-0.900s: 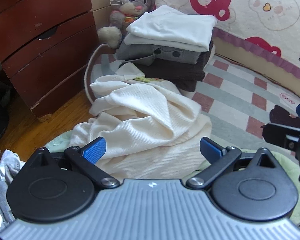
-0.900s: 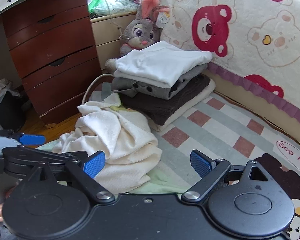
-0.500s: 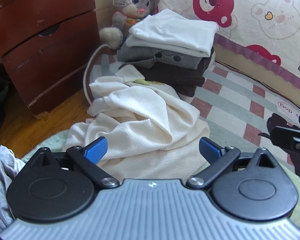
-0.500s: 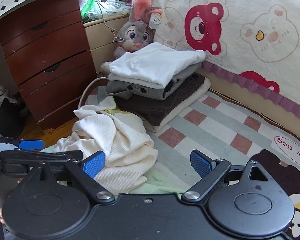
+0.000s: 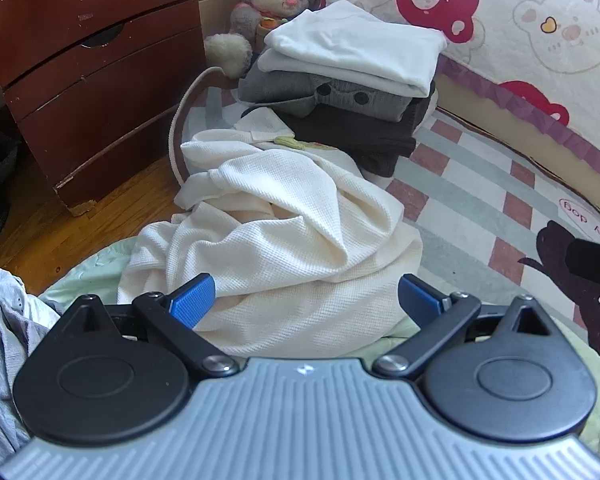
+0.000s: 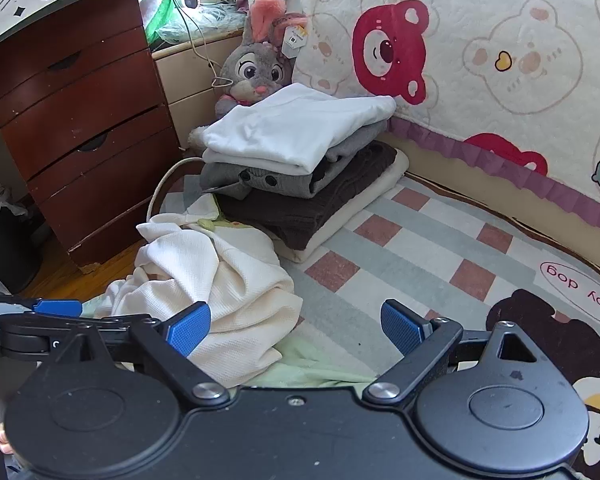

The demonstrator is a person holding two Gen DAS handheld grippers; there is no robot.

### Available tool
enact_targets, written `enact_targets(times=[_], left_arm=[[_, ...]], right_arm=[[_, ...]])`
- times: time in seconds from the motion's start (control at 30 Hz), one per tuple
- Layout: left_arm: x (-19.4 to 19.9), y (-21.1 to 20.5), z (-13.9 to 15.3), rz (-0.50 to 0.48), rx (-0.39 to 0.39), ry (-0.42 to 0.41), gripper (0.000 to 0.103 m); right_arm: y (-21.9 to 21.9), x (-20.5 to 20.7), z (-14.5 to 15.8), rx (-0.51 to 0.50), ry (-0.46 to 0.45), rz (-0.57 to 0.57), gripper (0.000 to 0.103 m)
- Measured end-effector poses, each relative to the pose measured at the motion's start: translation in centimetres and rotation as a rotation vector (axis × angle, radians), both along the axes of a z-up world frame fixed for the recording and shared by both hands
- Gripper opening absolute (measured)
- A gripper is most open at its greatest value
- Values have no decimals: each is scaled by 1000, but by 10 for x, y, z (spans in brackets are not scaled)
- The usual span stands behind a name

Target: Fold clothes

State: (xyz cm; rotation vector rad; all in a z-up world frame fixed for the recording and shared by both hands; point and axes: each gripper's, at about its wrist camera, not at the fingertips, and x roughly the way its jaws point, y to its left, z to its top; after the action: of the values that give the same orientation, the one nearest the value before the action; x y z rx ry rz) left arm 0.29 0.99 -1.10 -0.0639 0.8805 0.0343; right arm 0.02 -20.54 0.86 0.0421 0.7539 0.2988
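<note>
Checked in pink, white and grey-green, the rug (image 6: 412,248) fills the floor ahead of both my tongs, with wooden boards showing off to the left of it.

Nearest to me, the left gripper (image 5: 306,300) has its blue pads spread wide and nothing between them. Its opening frames the crumpled cream waffle-knit garment (image 5: 284,252), which lies in a loose heap just beyond the fingertips; I cannot tell whether the left pad brushes the cloth. A pale green cloth (image 5: 92,272) spreads flat under the heap, and a grey crumpled garment (image 5: 0,344) sits at the left gripper's left side.

My right gripper (image 6: 296,324) is also released, jaws wide, empty. From it the cream heap (image 6: 228,280) lies ahead and to the left, its near edge passing behind the left pad, while bare rug lies straight ahead between the fingers. The left gripper (image 6: 56,308) shows low at the left edge of that view, beside the heap.

Beyond the heap, straight ahead of the left tongs, stands a stack of folded clothes (image 5: 352,80): white on top, grey under it, dark brown below. Behind the stack sits a grey plush rabbit (image 6: 256,72). Left of that is a red-brown chest of drawers (image 5: 92,76), and to the right a quilt with bear prints (image 6: 480,40) hangs down.
</note>
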Motion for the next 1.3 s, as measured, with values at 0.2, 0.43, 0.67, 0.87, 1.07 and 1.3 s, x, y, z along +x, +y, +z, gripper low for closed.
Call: enact_targets(times=[0.2,0.43,0.67,0.87,1.07,1.3], left_arm=[[0,-4,-1,-16,25,2,100],[3,-7,-2,-37,27,11,100],[2,-7,-2,-34,33,10,100],[0,-11,4,-35,77,-16,100],[2,-8,1,-30,59,-3,100],[6,8,-13,8,11,4,100]], right_arm=[[-4,2,-5,0,19,-25,94],[-5,2,-6,11,22,-17,94],[-3,2,-7,10,29,-5,94],[-1,1,-10,4,36,-4,94],[-1,3,-13,7,45,2,94],[0,7,-34,105,52,84,95]])
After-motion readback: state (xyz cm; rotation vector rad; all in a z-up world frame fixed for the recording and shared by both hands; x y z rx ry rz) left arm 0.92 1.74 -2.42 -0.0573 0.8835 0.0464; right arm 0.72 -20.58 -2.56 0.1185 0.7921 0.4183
